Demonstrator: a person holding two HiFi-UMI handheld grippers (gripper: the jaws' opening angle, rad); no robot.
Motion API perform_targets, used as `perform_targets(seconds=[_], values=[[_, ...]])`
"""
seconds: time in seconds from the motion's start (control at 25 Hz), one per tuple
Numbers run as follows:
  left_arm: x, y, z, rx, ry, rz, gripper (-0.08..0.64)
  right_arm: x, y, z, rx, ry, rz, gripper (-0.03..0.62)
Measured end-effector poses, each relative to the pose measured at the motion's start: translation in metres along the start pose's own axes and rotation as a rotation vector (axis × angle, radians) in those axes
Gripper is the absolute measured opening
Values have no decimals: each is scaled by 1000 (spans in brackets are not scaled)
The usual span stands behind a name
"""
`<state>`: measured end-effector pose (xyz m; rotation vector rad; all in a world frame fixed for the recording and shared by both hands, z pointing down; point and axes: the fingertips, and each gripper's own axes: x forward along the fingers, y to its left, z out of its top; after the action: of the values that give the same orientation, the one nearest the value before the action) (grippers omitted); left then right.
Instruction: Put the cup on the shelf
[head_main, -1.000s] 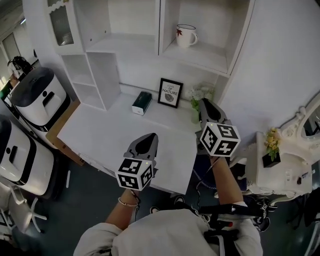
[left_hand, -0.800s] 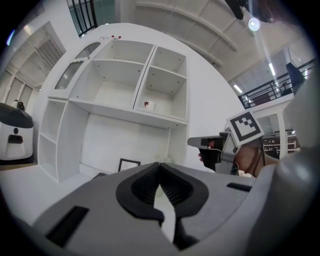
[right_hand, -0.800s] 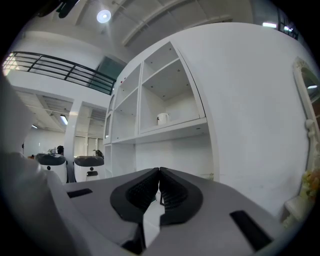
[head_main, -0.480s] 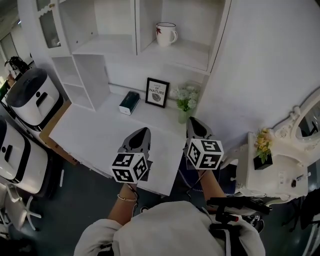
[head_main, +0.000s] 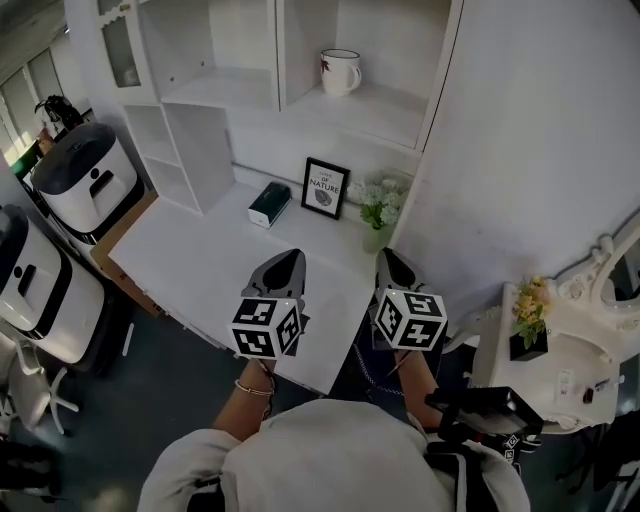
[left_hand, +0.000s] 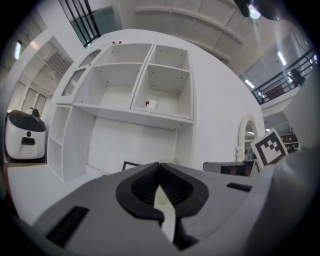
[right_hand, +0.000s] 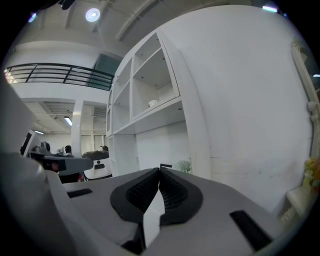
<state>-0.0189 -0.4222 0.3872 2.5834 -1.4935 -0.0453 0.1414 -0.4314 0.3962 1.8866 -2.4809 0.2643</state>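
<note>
Head view: claws (head_main: 289, 255) (head_main: 386, 254) level, jaws together

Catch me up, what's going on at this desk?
A person holds the left gripper and right gripper above the white desk's near edge, both shut and empty. The white mug stands upright on the upper right shelf, touched by neither, so the placing looks done.

Desk (head_main: 215, 275) front open, box (head_main: 269, 204), frame (head_main: 325, 187), flowers (head_main: 378, 203) (vase, seemingly) along back.
</note>
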Motion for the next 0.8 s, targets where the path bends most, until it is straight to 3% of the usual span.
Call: perform_targets(seconds=[0.8], values=[[4, 5, -6, -26, 4, -25, 9, -12, -6, 0, -48, 4, -63, 21]])
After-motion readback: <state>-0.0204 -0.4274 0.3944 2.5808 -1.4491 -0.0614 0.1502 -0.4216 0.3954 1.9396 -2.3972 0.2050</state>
